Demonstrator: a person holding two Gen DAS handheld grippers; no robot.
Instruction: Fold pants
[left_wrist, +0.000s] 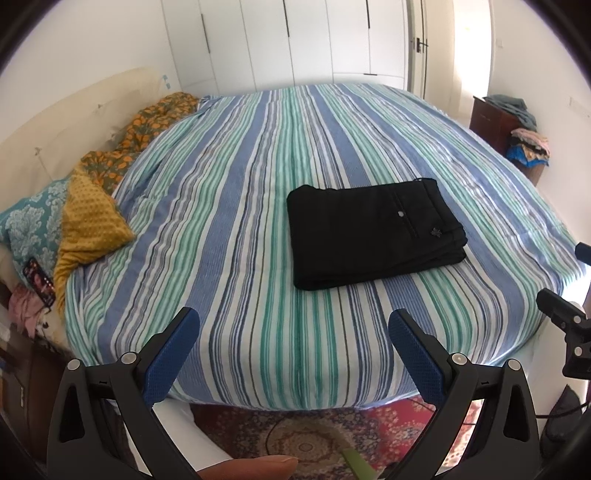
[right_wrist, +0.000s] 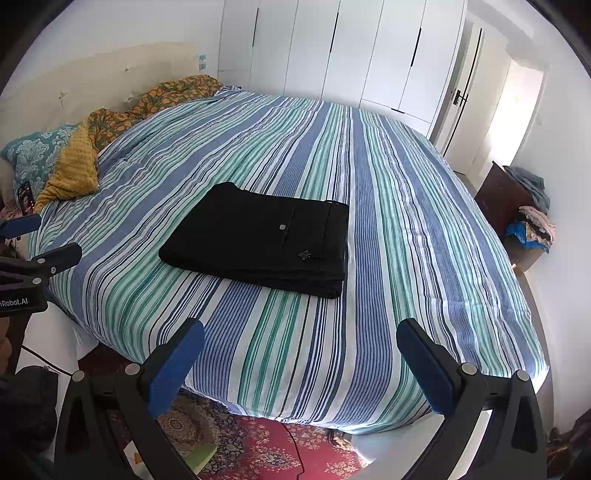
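Observation:
Black pants (left_wrist: 373, 230) lie folded into a flat rectangular stack on the striped bedsheet (left_wrist: 236, 206), with a pocket button facing up. They also show in the right wrist view (right_wrist: 258, 240) on the same sheet (right_wrist: 406, 221). My left gripper (left_wrist: 293, 332) is open and empty, held above the bed's near edge, well short of the pants. My right gripper (right_wrist: 301, 343) is open and empty, also back from the pants over the near edge. The right gripper shows at the right edge of the left wrist view (left_wrist: 565, 317); the left gripper shows at the left edge of the right wrist view (right_wrist: 33, 258).
Pillows and a yellow blanket (left_wrist: 88, 221) lie at the headboard on the left, with a phone (left_wrist: 38, 280) beside them. A dark cabinet with piled clothes (left_wrist: 517, 125) stands at the far right. A red patterned rug (right_wrist: 266, 446) covers the floor below. White wardrobes (right_wrist: 351, 48) line the back wall.

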